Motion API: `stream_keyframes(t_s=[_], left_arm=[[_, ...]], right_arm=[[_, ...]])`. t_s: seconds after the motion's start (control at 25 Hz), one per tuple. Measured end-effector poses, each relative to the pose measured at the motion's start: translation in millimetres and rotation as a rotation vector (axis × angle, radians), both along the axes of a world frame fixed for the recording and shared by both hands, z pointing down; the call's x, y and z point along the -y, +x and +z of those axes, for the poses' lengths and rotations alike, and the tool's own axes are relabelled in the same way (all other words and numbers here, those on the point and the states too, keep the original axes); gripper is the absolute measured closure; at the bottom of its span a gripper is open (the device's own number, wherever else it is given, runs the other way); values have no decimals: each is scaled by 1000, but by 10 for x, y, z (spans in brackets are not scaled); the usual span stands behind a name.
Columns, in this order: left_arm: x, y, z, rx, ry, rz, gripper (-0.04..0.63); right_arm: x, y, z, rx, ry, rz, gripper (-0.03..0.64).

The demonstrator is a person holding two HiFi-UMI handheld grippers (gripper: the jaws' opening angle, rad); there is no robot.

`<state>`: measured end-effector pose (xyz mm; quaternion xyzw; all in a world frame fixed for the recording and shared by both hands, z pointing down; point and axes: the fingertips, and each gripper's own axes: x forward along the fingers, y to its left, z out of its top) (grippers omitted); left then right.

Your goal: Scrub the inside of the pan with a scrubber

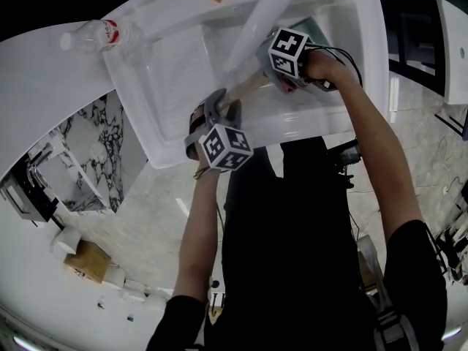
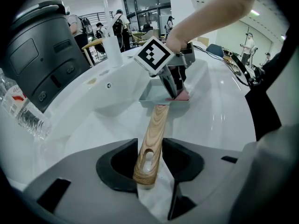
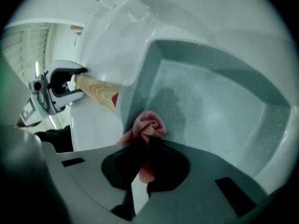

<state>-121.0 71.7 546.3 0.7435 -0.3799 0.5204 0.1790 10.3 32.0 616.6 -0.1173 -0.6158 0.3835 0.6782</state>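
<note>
A square grey-green pan (image 1: 316, 29) with a wooden handle (image 1: 247, 86) rests in the white sink (image 1: 175, 72). My left gripper (image 1: 221, 107) is shut on the end of the handle (image 2: 154, 134), which lies between its dark pads (image 2: 117, 164) in the left gripper view. My right gripper (image 1: 287, 85) is down inside the pan (image 3: 210, 101), shut on a bunched pink scrubber (image 3: 148, 125). The scrubber touches the pan's floor close to the wall on the handle side. From the left gripper view the right gripper (image 2: 175, 90) stands over the pan (image 2: 152, 96) with the scrubber (image 2: 183, 95) under it.
A white faucet (image 1: 259, 20) reaches over the sink just left of the pan. A plastic water bottle (image 1: 99, 35) lies on the counter at the sink's far left corner. A large dark pot (image 2: 42, 55) stands behind it. People stand far off in the room.
</note>
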Motion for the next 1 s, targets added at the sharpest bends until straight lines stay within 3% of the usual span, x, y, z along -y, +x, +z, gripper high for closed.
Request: stream_keyframes(t_s=[0.2, 0.4, 0.48, 0.6, 0.76, 1.0], left_arm=[[-1, -14, 5, 13, 6, 33, 425], [-9, 4, 5, 5, -6, 62, 433], [-19, 35, 12, -16, -30, 76, 439], [-21, 94, 62, -48, -59, 90, 442], [-33, 100, 121, -23, -73, 145, 442], [-70, 102, 39, -163, -87, 95, 397]], right_arm=[[76, -179, -9, 65, 12, 171, 580], [509, -486, -29, 210, 149, 475, 579], [618, -568, -39, 248, 201, 536, 578], [791, -669, -81, 309, 337, 553, 578], [970, -684, -212, 342, 550, 511, 580], [1105, -469, -727, 466, 748, 533, 578]])
